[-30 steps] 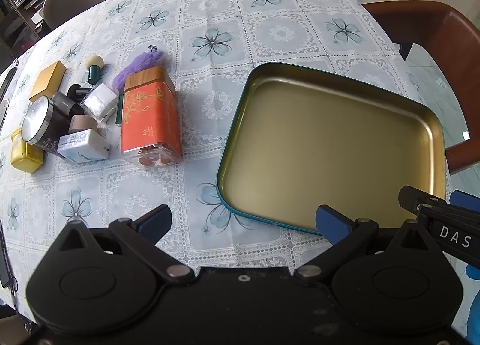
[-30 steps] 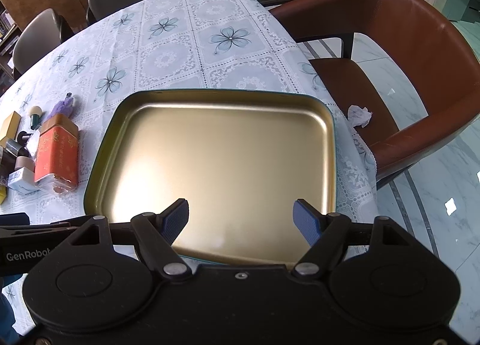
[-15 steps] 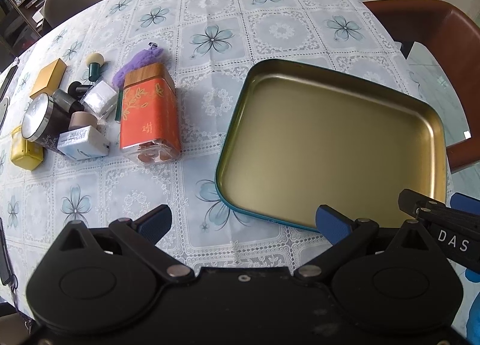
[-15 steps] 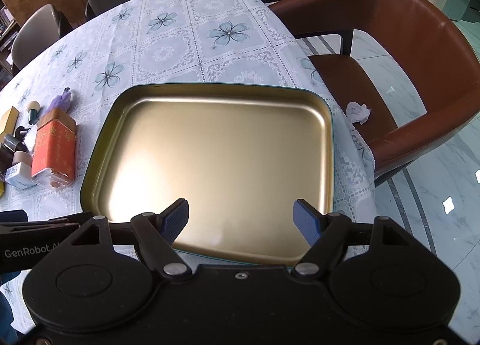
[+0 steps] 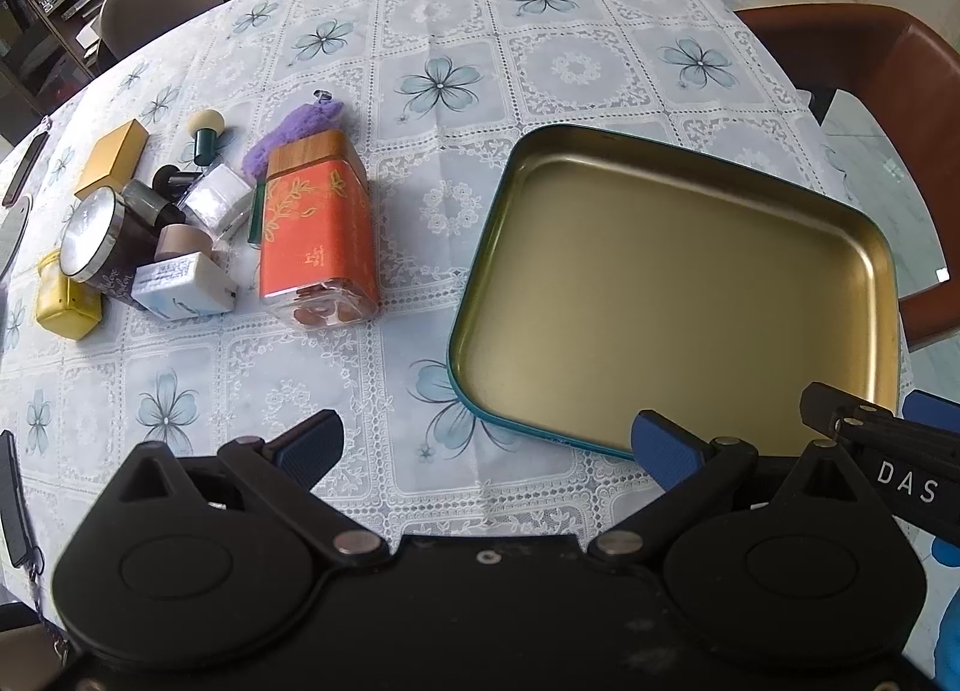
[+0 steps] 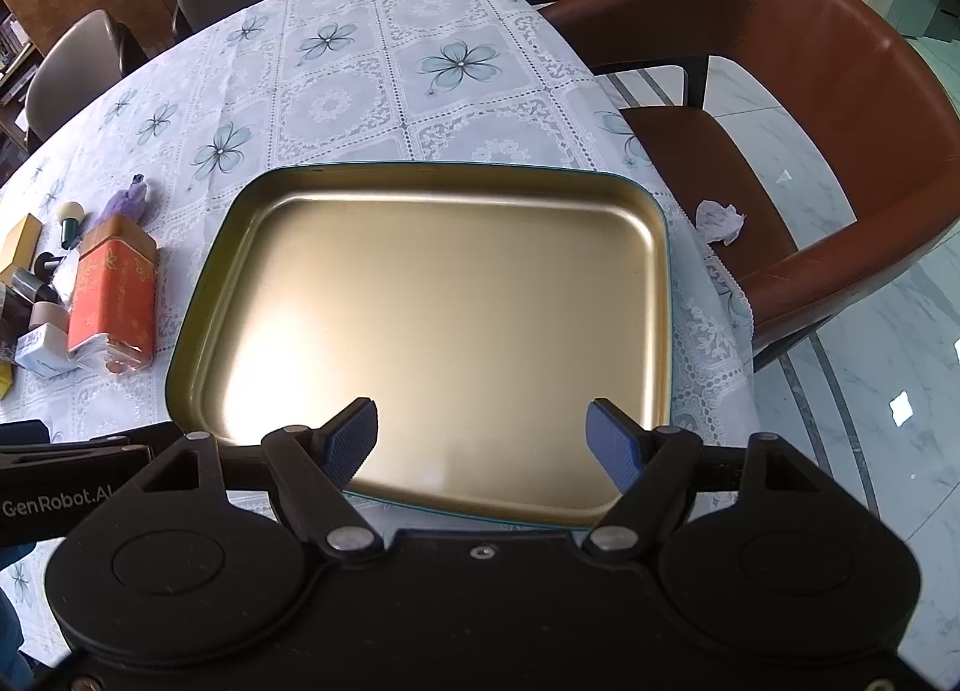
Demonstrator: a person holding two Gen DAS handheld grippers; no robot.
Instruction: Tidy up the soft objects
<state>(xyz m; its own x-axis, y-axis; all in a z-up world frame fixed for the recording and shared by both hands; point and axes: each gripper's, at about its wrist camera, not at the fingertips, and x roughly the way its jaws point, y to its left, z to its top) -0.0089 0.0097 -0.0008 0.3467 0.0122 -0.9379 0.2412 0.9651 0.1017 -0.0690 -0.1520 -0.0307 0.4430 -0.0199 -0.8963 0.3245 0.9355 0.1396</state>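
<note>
Left wrist view: purple plush (image 5: 297,129) is lying at eleven o'clock, touching the orange tin (image 5: 318,235); gold tray (image 5: 864,283) is sitting at two o'clock. Left gripper (image 5: 486,448) and right gripper (image 6: 483,442) are hovering, jaws spread, gripping nothing.

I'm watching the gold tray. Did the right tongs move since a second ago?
Yes, slightly. In the right wrist view the gold tray and brown chair slid rightward, so the right tongs swung a little left.

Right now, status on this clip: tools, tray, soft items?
Both tools open, empty: left, right. Gold tray bare. Purple fuzzy item behind orange tin, wedged in clutter.
</note>
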